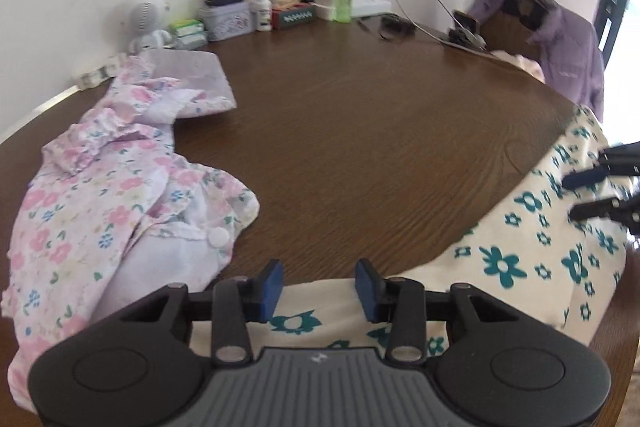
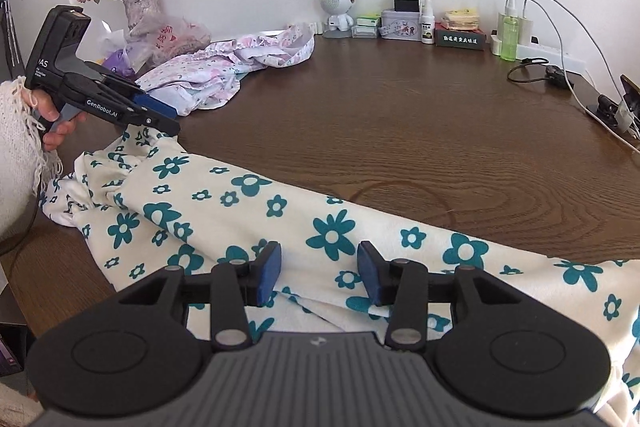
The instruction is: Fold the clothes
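Dark wooden table under a white wall: both jaws gape, left gripper and right gripper, over the rumpled cream teal-flowered cotton garment along the near edge. Beyond, a pink floral garment lies crumpled. Neither looks folded.

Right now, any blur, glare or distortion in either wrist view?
Left wrist view: soft all over, motion blur smearing the purple jacket and teal-flower cloth; window at right blows out; table edge bows from fisheye. Right wrist view: sharper, box label legible, even light, mild sheen on the table, same barrel bend.
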`<move>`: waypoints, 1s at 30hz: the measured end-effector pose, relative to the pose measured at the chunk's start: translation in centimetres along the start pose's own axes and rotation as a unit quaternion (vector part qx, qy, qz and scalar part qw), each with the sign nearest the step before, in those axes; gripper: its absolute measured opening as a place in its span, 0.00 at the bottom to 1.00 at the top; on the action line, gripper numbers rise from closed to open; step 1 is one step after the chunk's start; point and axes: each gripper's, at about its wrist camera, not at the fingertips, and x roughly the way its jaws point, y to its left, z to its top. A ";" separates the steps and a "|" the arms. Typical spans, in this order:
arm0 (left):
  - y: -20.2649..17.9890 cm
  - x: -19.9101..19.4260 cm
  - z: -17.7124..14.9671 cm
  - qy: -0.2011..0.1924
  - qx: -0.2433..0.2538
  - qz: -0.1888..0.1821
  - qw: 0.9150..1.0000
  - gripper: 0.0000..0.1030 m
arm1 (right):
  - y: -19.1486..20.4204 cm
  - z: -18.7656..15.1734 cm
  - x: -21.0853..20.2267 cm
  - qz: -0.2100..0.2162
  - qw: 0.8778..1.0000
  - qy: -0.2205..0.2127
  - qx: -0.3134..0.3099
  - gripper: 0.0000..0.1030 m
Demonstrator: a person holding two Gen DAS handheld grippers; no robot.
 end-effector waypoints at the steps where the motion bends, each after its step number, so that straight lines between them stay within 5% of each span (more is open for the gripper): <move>1: 0.0 0.2 -0.1 0.012 0.017 -0.006 1.000 0.35 | 0.1 -0.1 0.2 -0.003 1.000 0.002 -0.004 0.41; 2: 0.2 0.1 -0.3 0.019 0.026 -0.015 0.999 0.35 | 0.2 -0.2 0.3 -0.006 1.000 0.005 -0.007 0.42; 6: 0.9 -0.9 -1.3 0.042 0.039 -0.020 0.998 0.04 | 0.4 -0.2 0.5 -0.017 1.000 0.008 -0.013 0.42; 14: 2.2 -4.9 -4.9 0.032 0.006 0.013 0.999 0.02 | 0.4 -0.4 0.5 -0.025 1.000 0.002 -0.015 0.42; 17: 2.4 -7.0 -4.5 -0.007 -0.004 0.028 1.000 0.17 | 0.5 -0.4 0.6 -0.026 1.000 0.001 -0.015 0.42; 19: 2.1 -8.0 -3.5 -0.045 0.004 0.003 0.999 0.54 | 0.5 -0.3 0.6 -0.026 1.000 0.002 -0.017 0.42; 22: 0.7 -7.0 -1.8 -0.034 0.055 -0.021 0.998 0.80 | 0.4 -0.2 0.6 -0.025 1.000 0.005 -0.018 0.42; 30: -0.5 -1.2 -0.4 0.057 0.161 -0.074 0.983 0.78 | 0.7 0.0 0.6 -0.026 0.999 0.012 -0.018 0.43</move>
